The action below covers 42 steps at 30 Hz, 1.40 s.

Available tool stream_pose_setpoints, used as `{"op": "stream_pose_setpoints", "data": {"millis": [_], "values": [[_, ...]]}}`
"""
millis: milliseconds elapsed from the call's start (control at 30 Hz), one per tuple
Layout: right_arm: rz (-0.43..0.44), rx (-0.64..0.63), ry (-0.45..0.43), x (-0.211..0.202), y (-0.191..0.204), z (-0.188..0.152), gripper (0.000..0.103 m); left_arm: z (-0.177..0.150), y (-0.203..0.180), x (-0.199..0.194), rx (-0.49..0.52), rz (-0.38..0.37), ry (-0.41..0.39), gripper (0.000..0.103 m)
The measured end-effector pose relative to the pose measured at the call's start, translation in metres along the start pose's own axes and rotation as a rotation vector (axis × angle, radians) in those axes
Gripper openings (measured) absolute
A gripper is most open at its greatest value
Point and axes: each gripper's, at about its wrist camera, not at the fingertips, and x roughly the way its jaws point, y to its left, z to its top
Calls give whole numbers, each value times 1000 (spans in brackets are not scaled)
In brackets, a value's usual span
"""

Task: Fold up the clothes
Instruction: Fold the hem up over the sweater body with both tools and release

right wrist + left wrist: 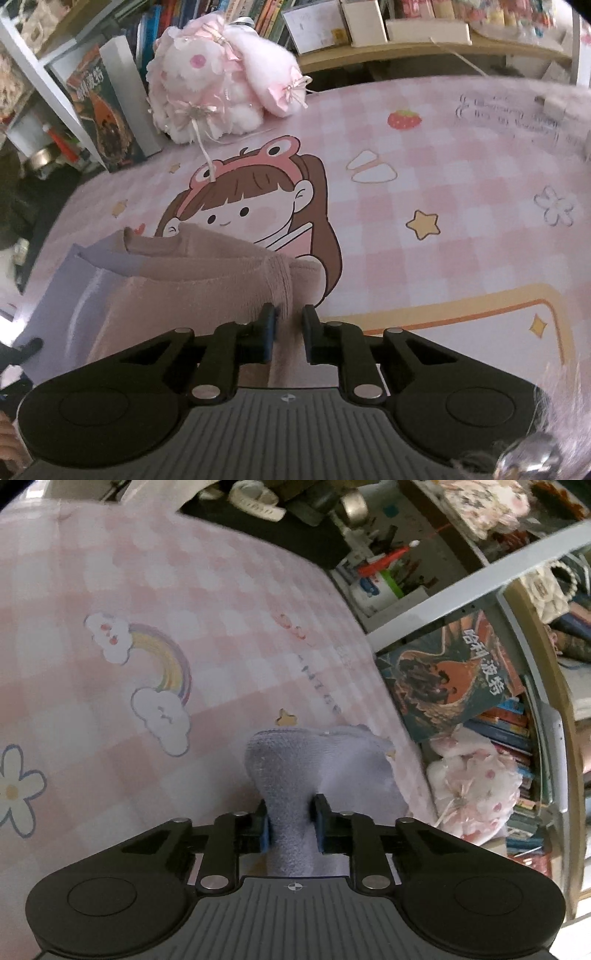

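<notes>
The garment (207, 280) is soft fleece, lilac and dusty pink, bunched low in frame. My left claw (291, 821) and right claw (288, 332) both pinch its fabric, tilted down over the checked tablecloth (443, 229).

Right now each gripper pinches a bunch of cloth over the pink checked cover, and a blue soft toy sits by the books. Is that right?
Not quite: the soft toy is pink and white, not blue, as the right wrist view shows. The rest holds: the left gripper and right gripper each pinch cloth over the checked cover.

A table covered by a pink-and-white checked cartoon-print cloth (443, 155) carries a fluffy pink-and-white plush rabbit (221, 81) near its far edge and a folded lavender and dusty-pink fleece garment (177, 280) at its near side.
</notes>
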Motion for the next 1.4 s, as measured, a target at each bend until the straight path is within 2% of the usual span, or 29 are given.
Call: {"op": "stream_pose_setpoints", "data": {"millis": [167,300,400,533,600,700,800,833,933,967,1067,1167,1267,1400], "values": [[48,7,14,1,-9,3,14,-3,-41,-24,150,-82,-38,10],[87,5,18,2,-16,3,14,-19,-98,-47,359,-160,-74,9],[108,-18,21,2,-19,3,14,-56,-154,-69,622,-208,-95,9],[145,-30,32,4,-26,5,14,-149,-207,-88,1103,-257,-35,12],[165,-33,37,4,-29,6,14,-197,-211,-85,1283,-251,44,17],[195,-39,43,6,-34,7,14,-257,-195,-61,1418,-156,190,21],[211,-46,49,7,-36,7,15,-293,-180,-49,1533,-56,183,30],[213,-51,52,7,-36,8,15,-303,-178,-48,1566,-35,175,39],[215,-66,67,8,-36,11,15,-308,-182,-50,1554,-54,190,56],[214,-71,73,8,-35,12,15,-307,-183,-50,1534,-63,200,58],[205,-88,86,8,-34,14,17,-293,-185,-51,1410,-89,227,59],[190,-106,80,3,-34,15,28,-276,-183,-60,1274,-133,259,60],[215,-91,50,-9,-42,14,30,-260,-182,-76,1180,-166,295,64],[249,-57,11,-36,-58,12,33,-229,-177,-105,1088,-209,256,66]]}}
